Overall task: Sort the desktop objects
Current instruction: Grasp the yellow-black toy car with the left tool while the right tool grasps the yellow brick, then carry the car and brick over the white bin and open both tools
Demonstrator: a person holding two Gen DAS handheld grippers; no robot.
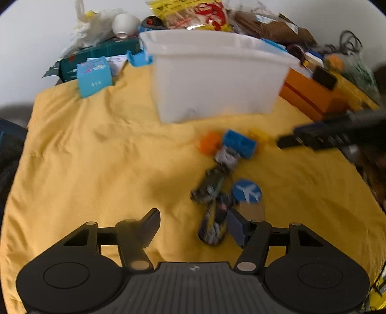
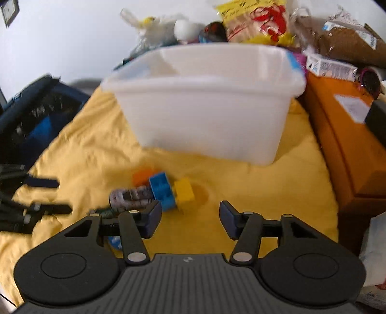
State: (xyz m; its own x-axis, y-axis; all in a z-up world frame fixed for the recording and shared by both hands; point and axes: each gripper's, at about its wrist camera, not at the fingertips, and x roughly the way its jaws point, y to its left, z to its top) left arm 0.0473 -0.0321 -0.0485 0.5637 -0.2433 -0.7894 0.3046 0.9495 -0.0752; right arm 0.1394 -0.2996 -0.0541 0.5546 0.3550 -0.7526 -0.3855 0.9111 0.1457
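Observation:
A heap of small objects lies on the yellow cloth [image 1: 96, 157] in front of a white plastic bin [image 1: 217, 77]: a blue block [image 1: 240, 143], an orange piece [image 1: 210, 142], a yellow block [image 2: 184, 190], a grey toy car [image 2: 130, 195], a dark green toy car [image 1: 208, 184], a blue round airplane badge [image 1: 247, 190] and a dark blue-yellow toy [image 1: 213, 224]. My left gripper [image 1: 193, 224] is open over the cloth, the dark toy by its right finger. My right gripper [image 2: 190, 218] is open just short of the blue block [image 2: 161, 190], nothing between its fingers.
Behind the bin are bags and boxes: a light blue box [image 1: 95, 76], a teal box [image 1: 96, 52], a snack bag [image 1: 193, 14]. An orange box [image 2: 349, 145] stands to the right of the bin. A dark bag [image 2: 36, 116] sits at the cloth's left edge.

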